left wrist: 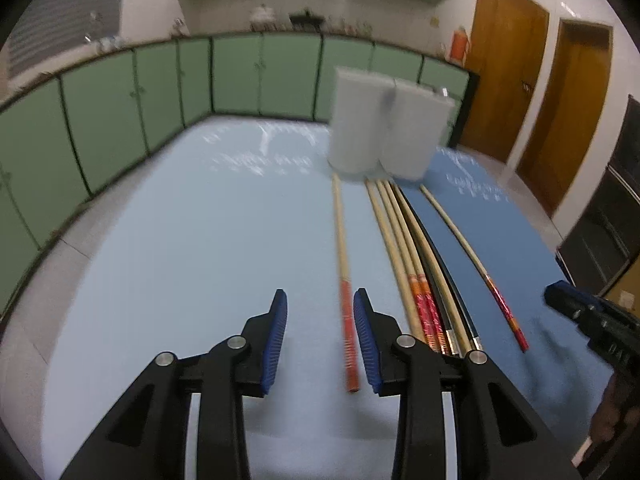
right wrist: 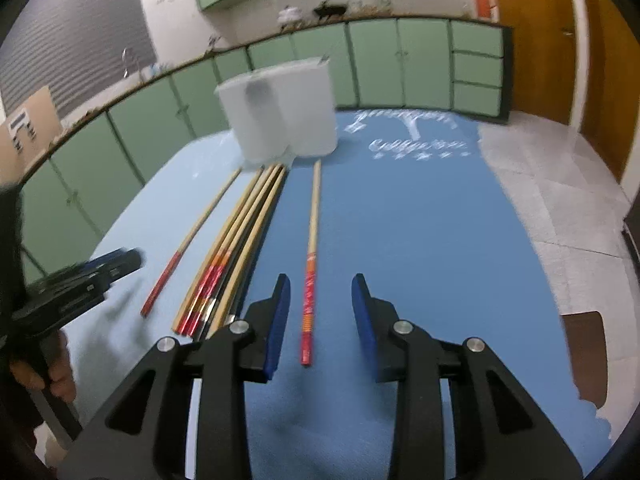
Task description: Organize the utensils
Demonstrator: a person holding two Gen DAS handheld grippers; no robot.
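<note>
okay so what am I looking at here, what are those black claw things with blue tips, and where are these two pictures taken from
Each picture comes from a camera mounted on a hand-held gripper, looking along its two fingers. One view shows the left gripper, the other the right gripper. A person's hand carries the left one. Both stand open and hold nothing. On the blue table cover lie a bundle of chopsticks and two loose ones: a single chopstick lying below the left gripper's fingers, and another chopstick below the right's. Behind stand two white holders.

A two-tone blue printed cloth (right wrist: 420,220) covered the bench; pale green cabinet doors (left wrist: 236,76) lined the wall, brown wooden doors (left wrist: 504,76) stood beside them
</note>
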